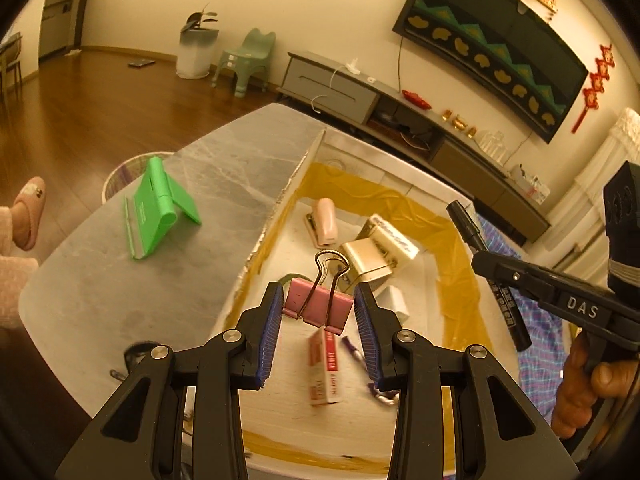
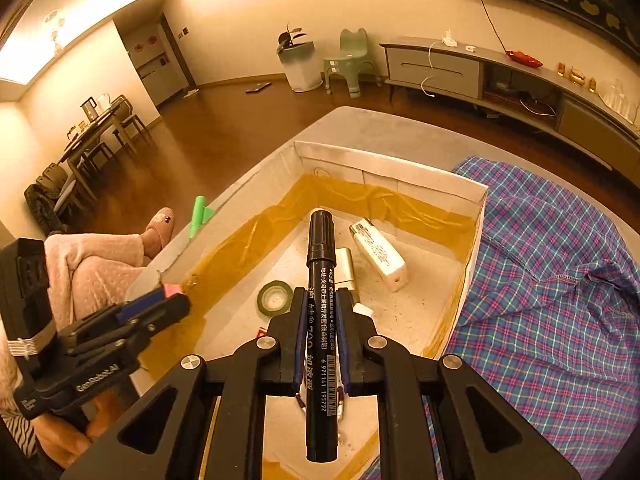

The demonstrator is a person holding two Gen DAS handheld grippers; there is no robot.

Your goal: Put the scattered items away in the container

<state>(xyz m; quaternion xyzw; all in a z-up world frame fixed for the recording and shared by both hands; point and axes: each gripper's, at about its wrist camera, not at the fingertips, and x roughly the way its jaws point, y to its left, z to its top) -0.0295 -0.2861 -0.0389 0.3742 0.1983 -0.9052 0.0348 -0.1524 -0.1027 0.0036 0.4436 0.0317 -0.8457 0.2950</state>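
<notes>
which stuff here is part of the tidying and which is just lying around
Part of the job: pink binder clip in the left tongs, black marker in the right tongs, white box, green stand.
Just lying about: plaid cloth, green chair.

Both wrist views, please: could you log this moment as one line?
left gripper: shut on pink binder clip | right gripper: shut on black marker | both over white box | nothing released

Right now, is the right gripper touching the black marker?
Touching. The right wrist view shows the right gripper with both blue pads pressed against the black marker barrel.
</notes>
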